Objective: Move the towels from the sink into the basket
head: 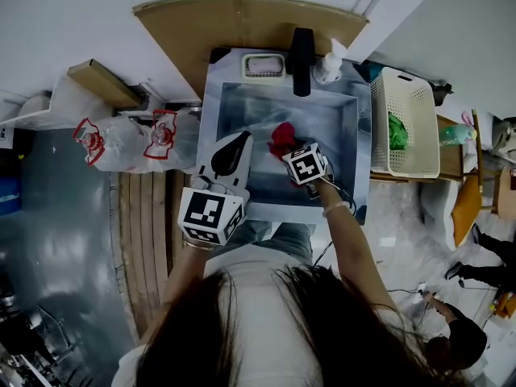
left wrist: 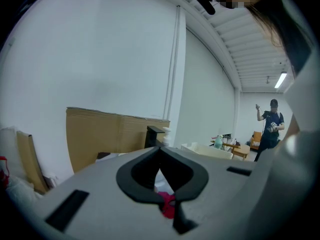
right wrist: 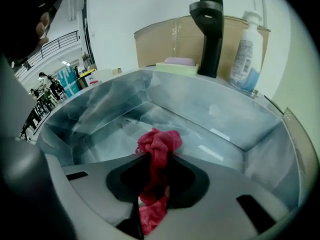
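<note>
A broad cardboard sheet (head: 242, 18) leans against the wall at the top of the head view. Below it the steel sink (head: 343, 107) fills the middle of the frame. To its right, just beside it, stands the white slotted basket (head: 411, 123) with something green (head: 397, 131) inside. Clear plastic bags (head: 133, 139) with red print lie at the left. The left gripper (head: 242, 139) hangs over the sink's left edge. In its own view the jaws meet at the tips and hold nothing, and a small red patch (left wrist: 167, 205) that cannot be identified shows low between them. The right gripper (head: 286, 153) reaches into the basin at centre. Its jaws (right wrist: 157, 151) are drawn in narrow and clamped on the red towel (right wrist: 159, 144). The cloth runs down between the pads and bunches out past the tips over the sink floor; whether it touches the floor cannot be told. A black faucet (head: 301, 59) and a pump bottle (head: 328, 63) stand on the sink's far rim.
</note>
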A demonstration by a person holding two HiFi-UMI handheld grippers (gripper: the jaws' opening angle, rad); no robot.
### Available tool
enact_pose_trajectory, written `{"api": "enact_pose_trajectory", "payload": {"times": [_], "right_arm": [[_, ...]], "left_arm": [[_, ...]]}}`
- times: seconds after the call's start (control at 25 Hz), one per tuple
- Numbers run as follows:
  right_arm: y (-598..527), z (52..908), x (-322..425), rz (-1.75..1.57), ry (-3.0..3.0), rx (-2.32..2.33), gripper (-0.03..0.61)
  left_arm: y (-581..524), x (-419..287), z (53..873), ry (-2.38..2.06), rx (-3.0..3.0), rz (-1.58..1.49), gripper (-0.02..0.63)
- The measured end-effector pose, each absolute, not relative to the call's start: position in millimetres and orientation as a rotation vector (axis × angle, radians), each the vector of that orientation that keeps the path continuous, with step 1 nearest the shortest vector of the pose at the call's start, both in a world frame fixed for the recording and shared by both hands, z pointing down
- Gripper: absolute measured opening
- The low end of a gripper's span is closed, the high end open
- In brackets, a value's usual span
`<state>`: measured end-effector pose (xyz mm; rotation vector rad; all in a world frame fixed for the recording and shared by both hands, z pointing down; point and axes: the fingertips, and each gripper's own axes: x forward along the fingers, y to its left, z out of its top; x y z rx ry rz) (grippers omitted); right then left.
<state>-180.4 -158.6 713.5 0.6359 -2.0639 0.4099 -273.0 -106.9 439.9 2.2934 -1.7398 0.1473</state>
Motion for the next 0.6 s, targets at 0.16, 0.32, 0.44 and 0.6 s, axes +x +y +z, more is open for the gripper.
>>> {"api": "enact_pose_trajectory", "payload": {"times": [0.16,0.32,0.44,0.6], "right_arm": [[-160.2,695.6,-180.0,0.415,-2.114,0.679,0.097],[-164.3,680.3,-176.8,0.414,-2.163,0.734,0.095],[-163.6,670.7,-173.6,0.408,-2.179,0.753,0.095],[-161.7,656.0,-171.6,0.432,-2.21,0.773,0.095]], "left_arm": [[-108.1,-267.5,435.8,-1.73,2.309,0.134,0.009],[-109.0,-262.1,432.5,-1.717,2.323,0.119,0.009],[-109.7,-257.1,431.8,-1.699,2.339,0.118,0.009],[-112.7,-250.3,430.6,-1.673,2.356,0.108,0.009]]}}
